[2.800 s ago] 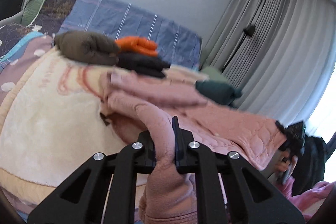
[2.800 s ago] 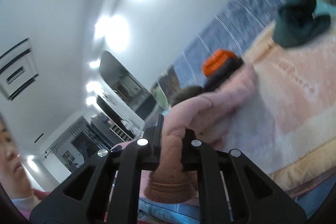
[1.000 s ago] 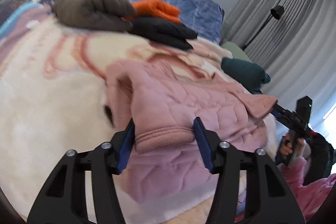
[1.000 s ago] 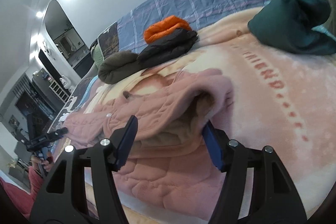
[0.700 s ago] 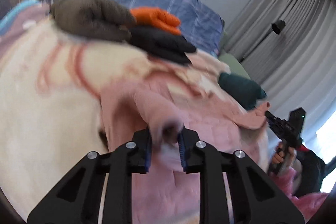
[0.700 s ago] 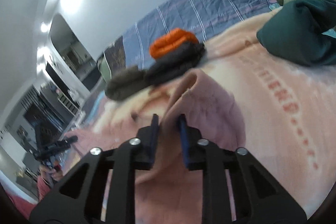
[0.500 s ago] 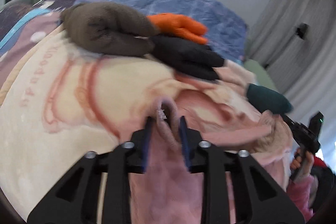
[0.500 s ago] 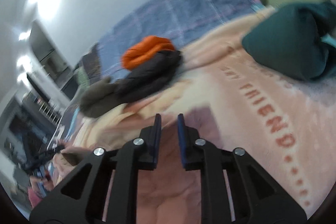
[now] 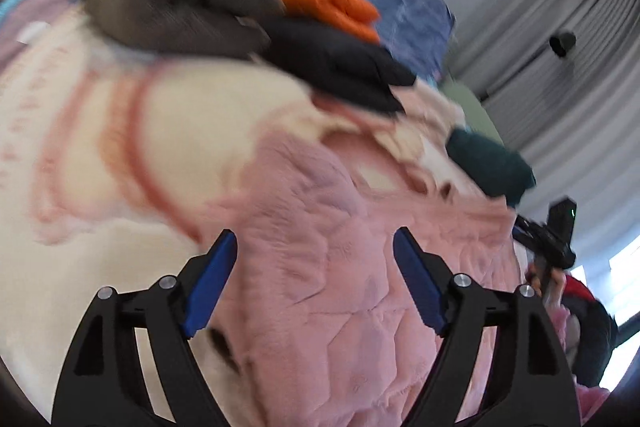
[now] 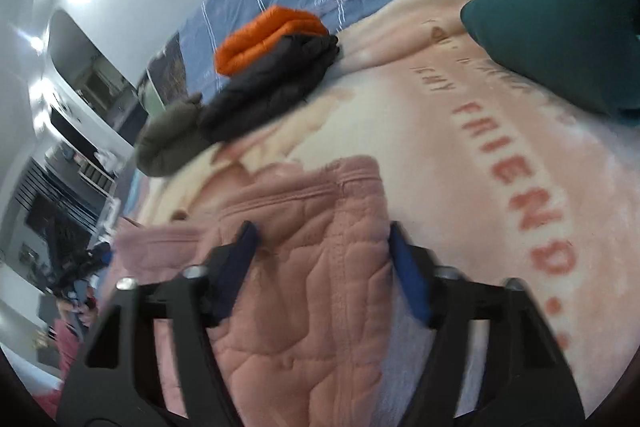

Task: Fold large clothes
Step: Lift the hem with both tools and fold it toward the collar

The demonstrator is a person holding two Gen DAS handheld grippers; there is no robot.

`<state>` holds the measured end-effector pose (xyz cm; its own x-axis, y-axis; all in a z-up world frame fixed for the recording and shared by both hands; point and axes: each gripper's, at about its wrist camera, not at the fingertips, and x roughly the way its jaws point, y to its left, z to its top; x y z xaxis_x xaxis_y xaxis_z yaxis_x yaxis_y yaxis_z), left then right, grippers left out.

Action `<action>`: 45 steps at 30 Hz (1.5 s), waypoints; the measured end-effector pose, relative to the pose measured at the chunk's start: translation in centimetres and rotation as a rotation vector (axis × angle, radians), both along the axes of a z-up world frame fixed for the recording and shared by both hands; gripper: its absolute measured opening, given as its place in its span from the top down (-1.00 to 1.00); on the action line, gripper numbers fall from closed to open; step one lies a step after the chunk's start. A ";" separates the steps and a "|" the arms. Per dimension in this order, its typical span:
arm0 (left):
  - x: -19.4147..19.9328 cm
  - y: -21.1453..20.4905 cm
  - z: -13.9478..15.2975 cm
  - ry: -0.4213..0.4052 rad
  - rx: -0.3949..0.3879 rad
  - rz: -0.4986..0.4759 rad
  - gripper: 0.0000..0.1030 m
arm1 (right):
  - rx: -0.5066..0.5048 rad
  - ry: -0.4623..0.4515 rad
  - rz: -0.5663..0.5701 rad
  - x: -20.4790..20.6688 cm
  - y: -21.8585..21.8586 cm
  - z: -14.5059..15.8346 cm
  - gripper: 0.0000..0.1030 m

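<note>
A big bed with a fluffy cream and pink blanket holds the pink quilted jacket, which lies flat on the blanket at the near edge. Farther back sit a rolled brown garment, a folded black one with an orange one on top, and a dark green bundle off to the side. The left gripper and the right gripper both hang over the jacket with jaws that have just been opening and now stand wide apart, holding nothing.

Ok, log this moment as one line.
left hand-held gripper: open, just released | right hand-held gripper: open, just released | pink quilted jacket: flat on blanket
</note>
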<state>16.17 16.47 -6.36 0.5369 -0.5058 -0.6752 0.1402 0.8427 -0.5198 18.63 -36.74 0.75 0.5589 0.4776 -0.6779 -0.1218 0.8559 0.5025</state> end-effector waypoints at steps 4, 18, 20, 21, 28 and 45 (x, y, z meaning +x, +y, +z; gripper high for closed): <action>0.2 -1.2 0.7 -0.037 0.083 0.014 0.76 | 0.054 -0.089 -0.076 -1.2 -0.6 1.9 0.81; 0.7 1.0 -2.8 -0.011 0.213 0.155 0.34 | -0.227 0.116 -0.146 5.1 2.6 -2.6 0.69; 0.1 2.1 -2.6 -0.034 0.167 0.183 0.00 | -0.258 0.079 -0.155 4.3 2.8 -2.3 0.66; -0.2 2.6 -2.3 -0.042 0.154 0.189 -0.03 | -0.267 0.074 -0.157 3.8 2.7 -1.8 0.65; -2.7 2.2 1.9 -0.148 0.144 0.171 -0.03 | -0.419 0.026 -0.196 0.5 3.6 0.7 0.57; -11.9 0.2 -0.1 -0.111 0.074 0.092 -0.40 | -0.068 -0.040 -0.125 -12.6 -2.0 0.6 0.06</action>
